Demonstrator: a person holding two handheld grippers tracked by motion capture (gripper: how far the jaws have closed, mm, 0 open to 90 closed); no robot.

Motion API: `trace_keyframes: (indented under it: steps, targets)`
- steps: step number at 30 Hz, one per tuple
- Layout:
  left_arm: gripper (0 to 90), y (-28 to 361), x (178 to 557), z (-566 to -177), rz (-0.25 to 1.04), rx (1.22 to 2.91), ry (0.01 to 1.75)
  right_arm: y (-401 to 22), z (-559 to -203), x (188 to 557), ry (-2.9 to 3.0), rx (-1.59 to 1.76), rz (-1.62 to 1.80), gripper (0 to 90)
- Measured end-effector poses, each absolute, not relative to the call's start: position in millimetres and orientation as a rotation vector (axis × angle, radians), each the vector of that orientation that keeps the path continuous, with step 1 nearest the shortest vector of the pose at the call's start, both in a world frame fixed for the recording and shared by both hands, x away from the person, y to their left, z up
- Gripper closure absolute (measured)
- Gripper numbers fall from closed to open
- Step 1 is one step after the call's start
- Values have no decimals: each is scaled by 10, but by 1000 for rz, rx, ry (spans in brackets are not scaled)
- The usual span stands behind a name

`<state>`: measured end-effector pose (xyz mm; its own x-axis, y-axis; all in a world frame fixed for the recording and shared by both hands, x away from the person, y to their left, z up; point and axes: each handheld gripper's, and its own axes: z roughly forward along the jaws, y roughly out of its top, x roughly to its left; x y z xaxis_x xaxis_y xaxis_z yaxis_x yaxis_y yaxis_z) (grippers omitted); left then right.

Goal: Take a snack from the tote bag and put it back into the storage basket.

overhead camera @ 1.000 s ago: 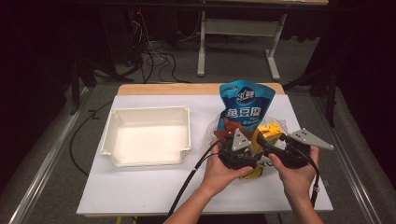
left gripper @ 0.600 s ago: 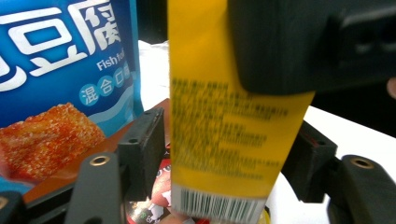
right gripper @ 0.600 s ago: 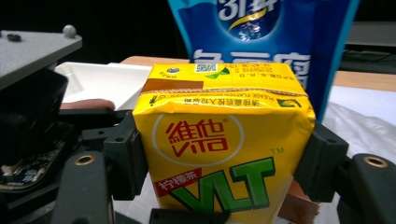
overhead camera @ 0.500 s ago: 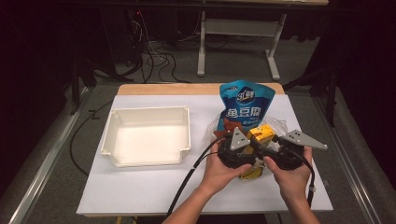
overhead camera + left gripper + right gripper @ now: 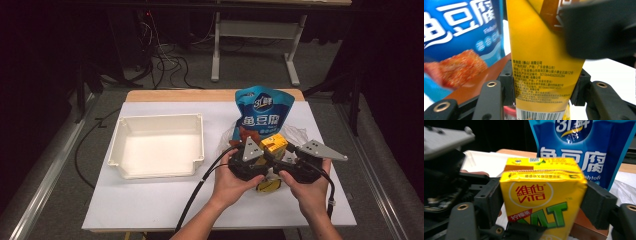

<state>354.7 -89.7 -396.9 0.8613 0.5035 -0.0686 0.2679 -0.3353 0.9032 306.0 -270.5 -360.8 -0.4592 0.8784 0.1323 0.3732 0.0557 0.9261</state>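
Observation:
A yellow drink carton is held up between both grippers over the table's front right. My left gripper has just been closing its jaws on it. In the left gripper view both pads touch the sides of the carton, so the left gripper is shut on it. My right gripper grips the carton by its sides from the other end. The right gripper has jaws that have just been opening a little, and the pads still touch the carton.
A blue snack pouch stands just behind the carton. A white tray sits at the left of the white table top. Crumpled clear plastic lies to the right. Another yellow item lies under the hands.
Both hands have stayed almost in place around the carton. The left gripper's jaws have come in onto it.

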Motion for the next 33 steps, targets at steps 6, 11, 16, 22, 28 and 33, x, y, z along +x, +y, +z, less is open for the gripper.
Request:
trace_keyframes:
  steps: [6, 11, 16, 22, 28, 33]
  targets:
    - [508, -763, 3634, -3969, 270, 1928, 628, -2771, -3531, 2987, 1854, 1222, 1424, 220]
    - [509, -591, 3678, -3933, 276, 1904, 657, -2832, -3518, 2930, 1858, 1220, 1421, 209]
    - [509, -440, 3709, -3886, 293, 1884, 676, -2928, -3564, 2898, 1849, 1240, 1401, 209]
    - [509, -202, 3754, -3834, 316, 1852, 712, -3070, -3735, 2895, 1846, 1304, 1355, 210]
    - [508, 75, 3797, -3809, 328, 1810, 759, -3130, -3927, 2949, 1890, 1373, 1336, 209]
    - [508, 240, 3806, -3808, 350, 1806, 783, -3096, -3956, 2959, 1906, 1365, 1320, 210]
